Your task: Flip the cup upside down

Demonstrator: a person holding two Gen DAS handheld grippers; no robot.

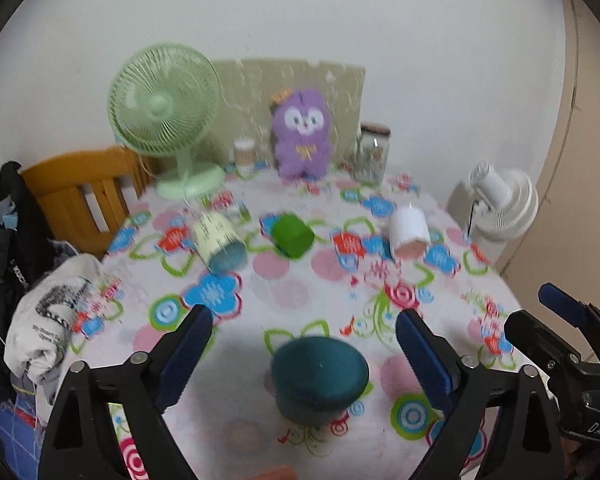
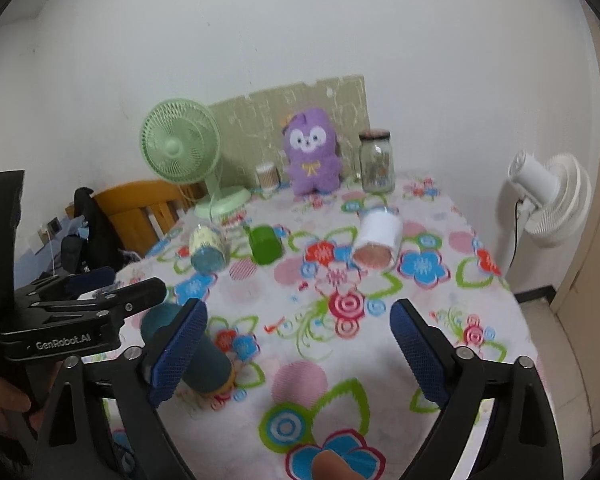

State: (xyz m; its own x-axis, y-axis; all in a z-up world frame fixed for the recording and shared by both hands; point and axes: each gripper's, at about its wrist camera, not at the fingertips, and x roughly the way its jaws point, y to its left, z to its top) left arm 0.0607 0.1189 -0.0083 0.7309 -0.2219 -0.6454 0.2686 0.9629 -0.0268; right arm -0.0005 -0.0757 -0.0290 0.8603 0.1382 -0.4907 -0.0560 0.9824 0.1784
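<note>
A dark teal cup (image 1: 319, 378) sits on the flowered tablecloth, its flat base facing up toward me, between the fingers of my open left gripper (image 1: 304, 354) without touching them. In the right wrist view the same teal cup (image 2: 204, 360) lies left of my open, empty right gripper (image 2: 298, 354), partly hidden by the left finger. Farther back lie three cups on their sides: a cream and blue one (image 1: 219, 242), a green one (image 1: 292, 236) and a white one (image 1: 409, 232).
At the back stand a green desk fan (image 1: 168, 120), a purple plush toy (image 1: 302, 136), a glass jar (image 1: 374, 152) and a small tub (image 1: 245, 155). A white fan (image 1: 500, 204) stands off the right edge. A wooden chair (image 1: 80, 196) and clothes (image 1: 48, 320) are at the left.
</note>
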